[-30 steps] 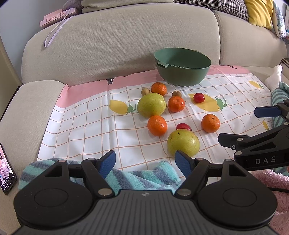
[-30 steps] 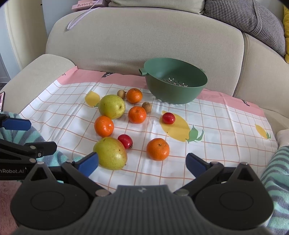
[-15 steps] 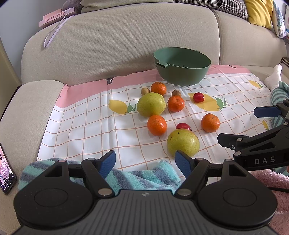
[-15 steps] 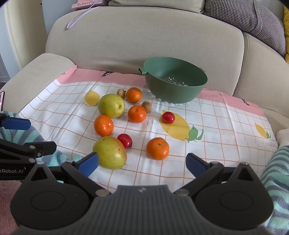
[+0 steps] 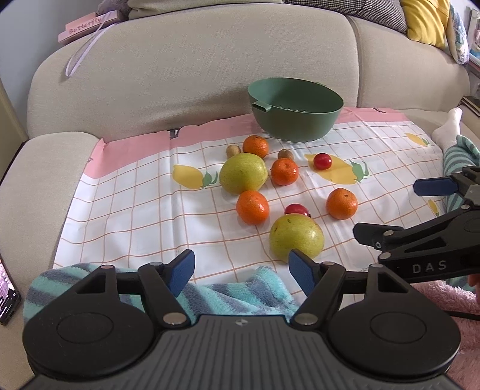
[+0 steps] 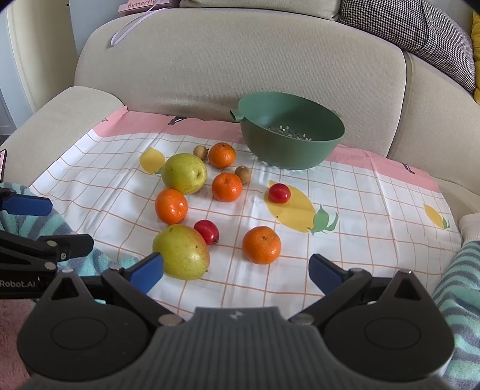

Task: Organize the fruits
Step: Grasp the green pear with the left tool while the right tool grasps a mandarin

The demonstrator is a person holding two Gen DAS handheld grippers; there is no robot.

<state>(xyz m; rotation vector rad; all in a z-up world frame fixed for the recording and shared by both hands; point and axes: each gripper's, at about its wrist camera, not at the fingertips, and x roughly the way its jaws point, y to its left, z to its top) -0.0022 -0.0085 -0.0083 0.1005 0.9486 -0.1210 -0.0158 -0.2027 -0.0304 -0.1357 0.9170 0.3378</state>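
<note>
Four mandarins [image 6: 261,244] loose on cloth [image 6: 375,210]; colander [image 6: 291,132] empty.

1. A beige sofa [image 6: 210,69] fills the background – broad backrest, rounded armrest [image 5: 45,168]
2. A houndstooth cushion [image 6: 420,33] and a yellow cushion [image 5: 426,21] sit on top
3. Soft daylight falls evenly

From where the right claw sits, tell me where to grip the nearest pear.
Grip the nearest pear across its broad middle, coming from above: it lies on its side, with a red fruit close behind. The open right claw looks wide enough.
</note>
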